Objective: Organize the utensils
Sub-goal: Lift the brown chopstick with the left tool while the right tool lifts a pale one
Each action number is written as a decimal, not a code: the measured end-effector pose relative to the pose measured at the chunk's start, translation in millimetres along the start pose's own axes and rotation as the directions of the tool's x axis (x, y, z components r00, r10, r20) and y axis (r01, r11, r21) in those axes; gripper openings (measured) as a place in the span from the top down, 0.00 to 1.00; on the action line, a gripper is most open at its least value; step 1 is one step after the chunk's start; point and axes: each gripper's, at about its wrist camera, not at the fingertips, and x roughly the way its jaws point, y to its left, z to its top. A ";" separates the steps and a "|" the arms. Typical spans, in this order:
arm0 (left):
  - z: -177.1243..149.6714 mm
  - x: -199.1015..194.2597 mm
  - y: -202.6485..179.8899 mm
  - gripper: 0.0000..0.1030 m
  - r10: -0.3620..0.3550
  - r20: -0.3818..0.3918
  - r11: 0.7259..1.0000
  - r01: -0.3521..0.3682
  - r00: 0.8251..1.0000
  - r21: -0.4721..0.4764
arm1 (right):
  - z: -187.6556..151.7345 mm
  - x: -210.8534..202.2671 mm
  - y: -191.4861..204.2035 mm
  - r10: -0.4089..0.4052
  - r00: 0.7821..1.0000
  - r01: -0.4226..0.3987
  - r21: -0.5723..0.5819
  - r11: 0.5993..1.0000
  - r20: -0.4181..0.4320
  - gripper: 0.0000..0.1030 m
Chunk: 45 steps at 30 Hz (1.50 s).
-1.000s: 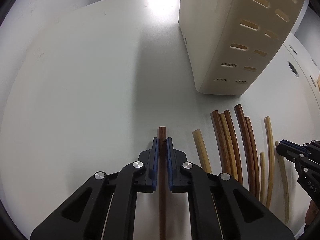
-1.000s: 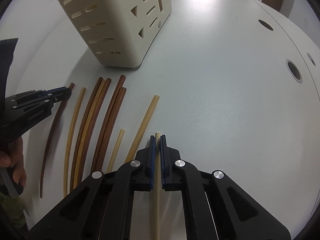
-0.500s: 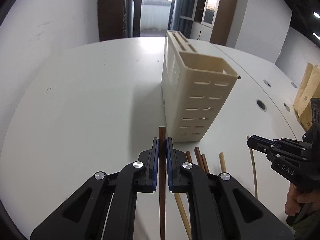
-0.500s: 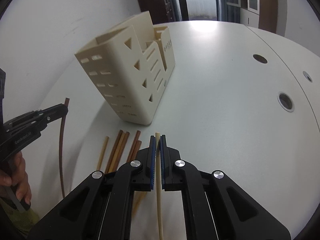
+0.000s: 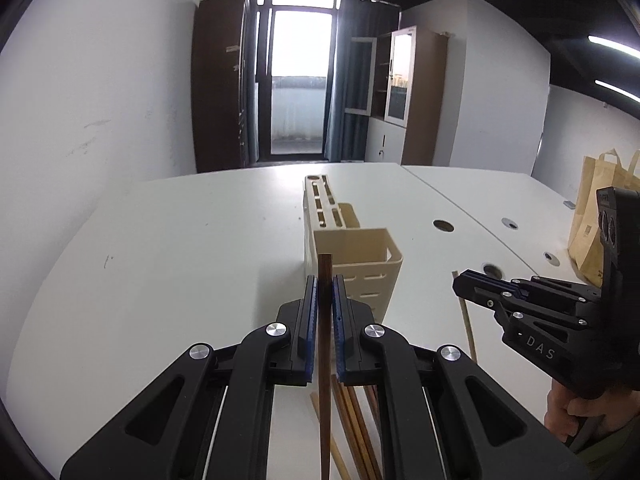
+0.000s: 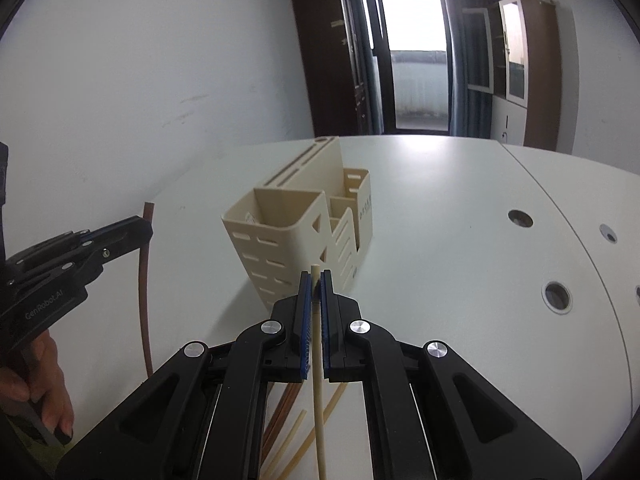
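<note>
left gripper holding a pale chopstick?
No, the left gripper is clamped on a dark brown chopstick.

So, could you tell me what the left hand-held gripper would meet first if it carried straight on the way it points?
Probably the cream utensil holder: the left hand-held gripper, shut on a dark brown chopstick, points at its near compartment, though depth is unclear.

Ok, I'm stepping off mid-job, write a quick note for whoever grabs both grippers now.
Left gripper: shut on a dark brown chopstick, lifted off the table.
Right gripper: shut on a pale chopstick, also lifted.
Cream utensil holder stands just ahead on the white table; nothing shows in the compartments in view.
More chopsticks lie on the table below the grippers.
Left: drop both held sticks into the holder, then the rest.
</note>
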 end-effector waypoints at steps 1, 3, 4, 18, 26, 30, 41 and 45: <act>2.9 -2.2 -1.8 0.93 0.003 0.020 1.000 -0.003 1.000 0.005 | 4.7 -1.3 1.0 -0.002 1.000 0.003 -0.010 1.000 0.016 0.95; 9.8 -9.5 -1.0 0.93 -0.001 0.061 1.000 0.000 0.998 0.011 | 15.6 -5.3 2.1 0.002 0.998 -0.001 -0.019 1.000 0.057 0.95; 13.9 -12.3 0.5 0.93 -0.001 0.082 1.000 0.000 0.997 0.013 | 19.6 -4.8 0.0 0.007 0.997 -0.006 -0.021 1.000 0.075 0.95; 62.7 -22.8 -15.6 0.93 0.010 0.348 0.999 -0.026 0.937 0.041 | 63.3 -8.4 -9.2 0.136 0.941 -0.131 -0.036 0.991 0.310 0.95; 78.8 -35.0 -30.3 0.93 0.079 0.468 0.995 -0.100 0.880 0.020 | 77.6 -19.2 -11.2 0.190 0.888 -0.180 -0.063 0.982 0.418 0.95; 79.9 -47.4 -35.9 0.93 0.069 0.558 0.996 -0.090 0.827 0.011 | 79.4 -23.8 -15.7 0.194 0.847 -0.188 -0.063 0.980 0.494 0.95; 77.7 -74.2 -53.1 0.93 0.019 0.759 0.999 -0.044 0.651 0.013 | 87.9 -28.8 -20.7 0.241 0.723 -0.239 -0.092 0.967 0.648 0.95; 83.4 -58.6 -49.3 0.93 -0.009 0.746 1.000 0.004 0.666 0.009 | 92.9 -21.9 -24.5 0.255 0.701 -0.257 -0.098 0.961 0.666 0.95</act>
